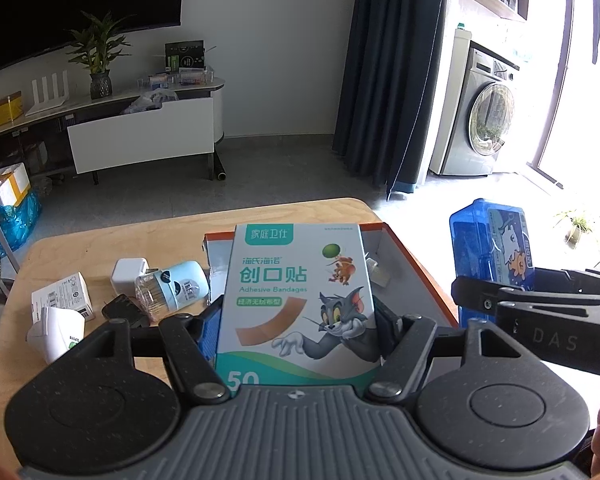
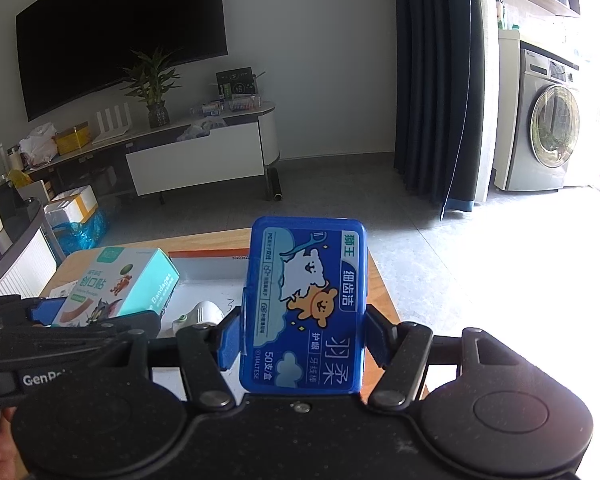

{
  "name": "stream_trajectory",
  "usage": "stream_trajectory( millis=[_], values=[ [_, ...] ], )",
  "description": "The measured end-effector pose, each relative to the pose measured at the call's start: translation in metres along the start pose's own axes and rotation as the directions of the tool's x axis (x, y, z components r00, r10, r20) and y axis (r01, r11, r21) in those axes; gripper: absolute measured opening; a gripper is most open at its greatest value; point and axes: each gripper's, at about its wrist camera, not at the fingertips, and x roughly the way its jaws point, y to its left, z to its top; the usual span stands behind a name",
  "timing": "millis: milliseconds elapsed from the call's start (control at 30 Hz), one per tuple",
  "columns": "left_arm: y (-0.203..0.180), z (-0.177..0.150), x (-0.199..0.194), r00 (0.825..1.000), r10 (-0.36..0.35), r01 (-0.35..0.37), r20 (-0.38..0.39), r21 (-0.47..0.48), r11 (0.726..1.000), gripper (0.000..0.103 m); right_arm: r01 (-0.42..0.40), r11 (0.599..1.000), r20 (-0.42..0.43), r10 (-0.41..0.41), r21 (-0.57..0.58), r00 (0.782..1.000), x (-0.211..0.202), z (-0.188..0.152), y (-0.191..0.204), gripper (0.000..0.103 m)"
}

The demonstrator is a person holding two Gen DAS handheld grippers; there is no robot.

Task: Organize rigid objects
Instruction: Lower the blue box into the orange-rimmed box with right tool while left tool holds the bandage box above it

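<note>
My left gripper point(image 1: 298, 320) is shut on a teal and white adhesive bandage box point(image 1: 300, 300) and holds it upright above the orange-rimmed cardboard tray point(image 1: 416, 256). The box also shows in the right wrist view point(image 2: 116, 288), with the left gripper point(image 2: 60, 320) around it. My right gripper point(image 2: 300, 336) is shut on a blue plastic floss-pick case point(image 2: 306, 304), held above the tray's right part point(image 2: 204, 258). The case shows in the left wrist view point(image 1: 492, 248), right of the tray.
On the wooden table point(image 1: 100, 240) left of the tray lie a white charger point(image 1: 128, 274), a clear toothpick jar with a pale blue cap point(image 1: 172, 288), a small white box point(image 1: 62, 296), a white tube point(image 1: 54, 330) and a black item point(image 1: 120, 308). Small white items lie inside the tray point(image 2: 204, 312).
</note>
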Motion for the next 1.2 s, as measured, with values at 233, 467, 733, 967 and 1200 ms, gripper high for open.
stream_trajectory(
  millis=[233,467,733,967,1200],
  values=[
    [0.003,0.006,0.008,1.0,0.0,0.0,-0.007,-0.009,1.0,0.071,-0.004,1.0,-0.017,0.005,0.008,1.0,0.006,-0.001,0.003,0.073],
    [0.006,0.008,0.014,1.0,0.004,-0.004,-0.015,-0.02,1.0,0.071,-0.017,1.0,-0.045,0.017,0.008,0.999,0.019,0.005,0.001,0.073],
    [0.008,0.016,0.024,1.0,-0.001,0.001,-0.025,-0.017,1.0,0.071,-0.031,1.0,-0.081,0.031,-0.001,0.996,0.038,0.007,0.002,0.073],
    [0.008,0.022,0.036,0.999,-0.013,0.013,-0.032,0.001,1.0,0.071,-0.041,0.999,-0.105,0.04,-0.008,0.994,0.055,0.009,0.002,0.073],
    [0.009,0.029,0.05,0.998,-0.03,0.03,-0.052,0.0,1.0,0.071,-0.021,1.0,-0.088,0.019,-0.018,0.996,0.062,0.008,-0.002,0.078]
  ],
)
